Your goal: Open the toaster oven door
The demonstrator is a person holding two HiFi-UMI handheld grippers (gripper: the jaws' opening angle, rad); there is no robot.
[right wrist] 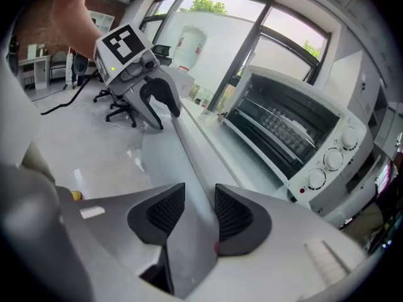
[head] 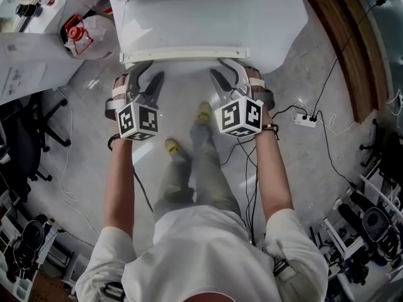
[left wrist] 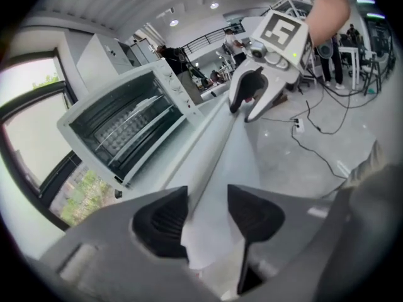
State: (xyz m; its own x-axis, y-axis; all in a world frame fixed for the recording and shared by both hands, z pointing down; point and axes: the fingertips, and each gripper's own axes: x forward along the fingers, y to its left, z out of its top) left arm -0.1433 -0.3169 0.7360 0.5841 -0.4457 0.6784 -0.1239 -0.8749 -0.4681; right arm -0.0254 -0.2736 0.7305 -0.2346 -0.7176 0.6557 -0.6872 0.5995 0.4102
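Observation:
The white toaster oven stands with its door dropped flat toward me, so the dark cavity and rack show. The door's handle bar runs along the near edge. My left gripper straddles the bar's left end; a gap shows beside one pad, so it is open. My right gripper straddles the right end, jaws wide and open round the bar. Each gripper shows in the other's view: the right gripper, the left gripper.
A power strip and cables lie on the grey floor at my right. An office chair stands at the left, a plastic bag with red items left of the oven. My legs and yellow shoes are below the door.

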